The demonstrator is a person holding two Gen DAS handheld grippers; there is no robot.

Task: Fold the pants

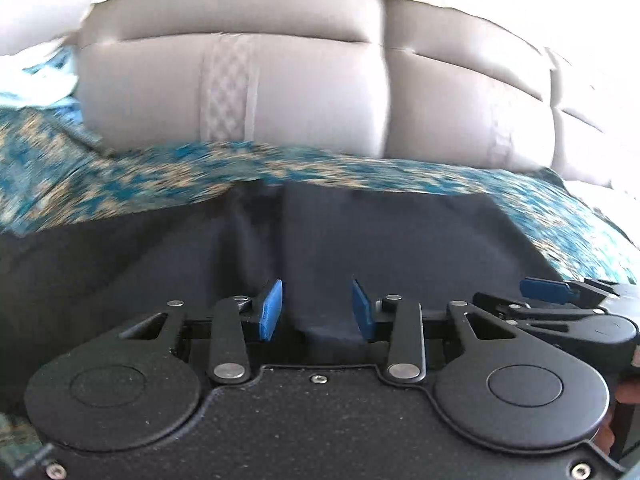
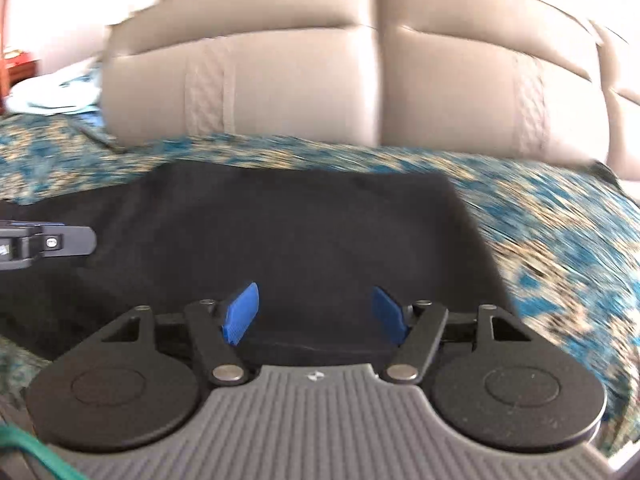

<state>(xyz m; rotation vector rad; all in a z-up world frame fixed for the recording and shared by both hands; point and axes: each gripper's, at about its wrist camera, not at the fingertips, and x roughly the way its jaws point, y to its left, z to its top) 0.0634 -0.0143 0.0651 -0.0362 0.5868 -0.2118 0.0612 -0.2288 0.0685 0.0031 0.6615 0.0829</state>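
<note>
Hovering with blue pads apart, left gripper (image 1: 317, 306) and right gripper (image 2: 316, 314) over dark folded cloth pants (image 2: 280, 232), seemingly gripping nothing; lying beyond on teal patterned bedspread (image 2: 560, 240), before beige padded headboard (image 2: 300, 80).

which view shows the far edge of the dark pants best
The right wrist view: the dark pants show their whole far edge and right corner against the patterned bedspread. The left wrist view shows the pants closer, with a crease breaking that edge.
</note>
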